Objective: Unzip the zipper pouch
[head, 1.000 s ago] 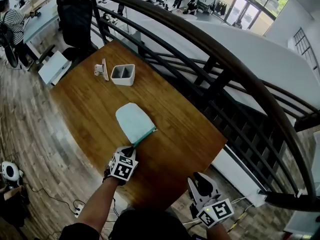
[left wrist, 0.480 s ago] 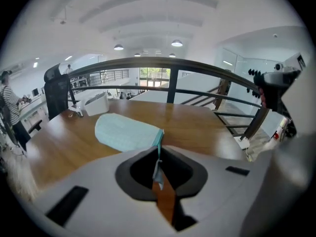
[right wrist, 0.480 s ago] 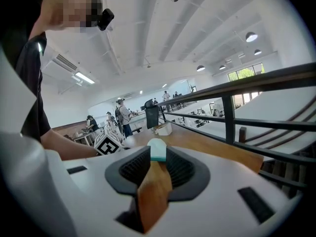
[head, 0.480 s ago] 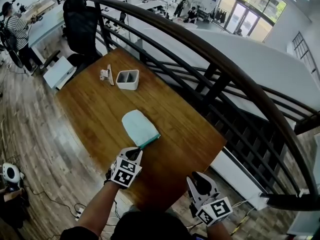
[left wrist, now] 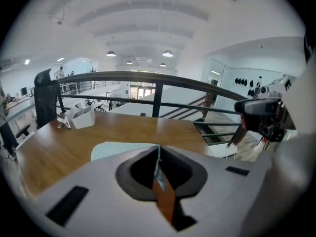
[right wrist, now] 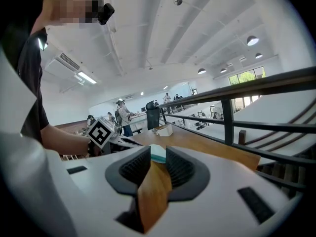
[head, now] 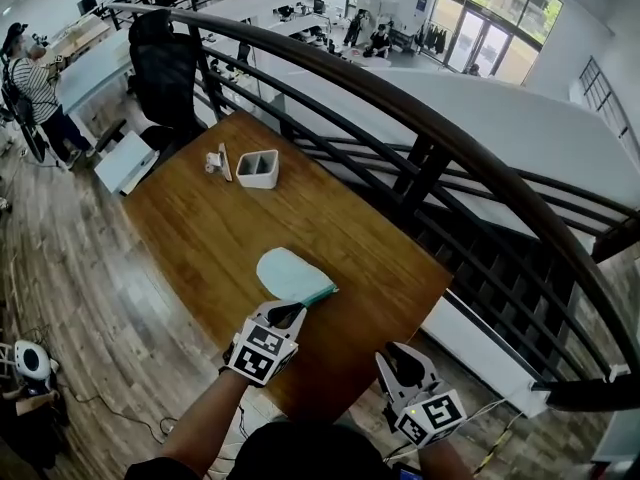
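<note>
We find the left gripper (head: 290,314) clamped on the pull (left wrist: 158,158) and raised since a second ago, and the pouch (head: 288,271) on the table (head: 220,218) has been dragged nearer. The right gripper (head: 400,358) hangs half-open and empty. With nothing bracing the pouch, we judge the zip barely opened.

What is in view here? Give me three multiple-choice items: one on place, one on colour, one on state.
1. The bin stands:
A) at the table's far end
B) at its near edge
C) on the floor

2. The pouch is:
A) red
B) pale teal
C) black

3. The left gripper is:
A) wide open
B) shut on the zipper pull
C) shut on the bin

Key: 1 A, it sits far beyond the pouch; 2 B, plain in the head view; 3 B, its jaws pinch the thin tab.
</note>
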A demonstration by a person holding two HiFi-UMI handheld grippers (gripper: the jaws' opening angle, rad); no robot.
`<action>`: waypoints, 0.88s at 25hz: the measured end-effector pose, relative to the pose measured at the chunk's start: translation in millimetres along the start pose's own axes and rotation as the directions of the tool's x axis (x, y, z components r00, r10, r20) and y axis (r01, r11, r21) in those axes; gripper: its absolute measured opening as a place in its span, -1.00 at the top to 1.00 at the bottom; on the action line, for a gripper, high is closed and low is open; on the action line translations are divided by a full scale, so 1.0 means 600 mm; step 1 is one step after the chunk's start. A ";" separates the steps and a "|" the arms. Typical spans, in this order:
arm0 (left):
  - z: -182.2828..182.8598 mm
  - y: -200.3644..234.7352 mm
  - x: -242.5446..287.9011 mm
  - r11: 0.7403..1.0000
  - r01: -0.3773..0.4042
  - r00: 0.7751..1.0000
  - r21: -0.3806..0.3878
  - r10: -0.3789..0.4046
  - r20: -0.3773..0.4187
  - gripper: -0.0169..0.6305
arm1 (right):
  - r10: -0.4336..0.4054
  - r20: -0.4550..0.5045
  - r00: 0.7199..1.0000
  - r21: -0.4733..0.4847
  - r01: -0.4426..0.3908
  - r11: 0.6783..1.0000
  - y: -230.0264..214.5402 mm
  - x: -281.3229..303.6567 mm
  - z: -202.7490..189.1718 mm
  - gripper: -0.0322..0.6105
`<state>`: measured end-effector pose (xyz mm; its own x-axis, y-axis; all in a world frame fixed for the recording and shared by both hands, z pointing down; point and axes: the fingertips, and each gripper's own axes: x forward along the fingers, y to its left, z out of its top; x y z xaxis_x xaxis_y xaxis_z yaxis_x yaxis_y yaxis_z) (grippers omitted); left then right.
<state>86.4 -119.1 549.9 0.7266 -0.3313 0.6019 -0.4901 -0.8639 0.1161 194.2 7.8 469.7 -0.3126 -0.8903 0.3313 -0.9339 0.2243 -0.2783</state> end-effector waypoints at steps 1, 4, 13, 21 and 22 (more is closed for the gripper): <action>0.007 -0.006 -0.005 1.000 0.010 1.000 0.001 -0.010 0.013 0.88 | -0.002 0.000 1.000 -0.002 0.002 1.000 0.001 0.001 -0.003 0.62; 0.033 -0.029 -0.020 0.998 0.053 0.997 -0.016 -0.053 0.055 0.88 | -0.003 -0.012 1.000 -0.003 0.003 1.000 0.006 0.003 -0.013 0.62; 0.112 -0.074 -0.088 0.966 0.218 0.956 -0.138 -0.183 0.229 0.88 | 0.032 -0.021 0.999 -0.014 -0.032 0.999 0.023 0.013 -0.020 0.62; 0.035 -0.049 -0.128 0.943 0.250 0.955 -0.218 -0.203 0.215 0.88 | 0.065 -0.080 0.995 -0.041 -0.069 0.997 0.038 0.037 -0.038 0.62; 0.030 -0.048 -0.135 0.939 0.262 0.952 -0.221 -0.214 0.220 0.88 | 0.073 -0.089 0.993 -0.042 -0.077 0.996 0.041 0.042 -0.041 0.62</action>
<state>50.4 -74.2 483.9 0.9024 -0.2139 0.3741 -0.3761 -0.8147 0.4413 158.8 0.5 493.6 -0.3940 -0.8326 0.3893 -0.9136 0.3087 -0.2646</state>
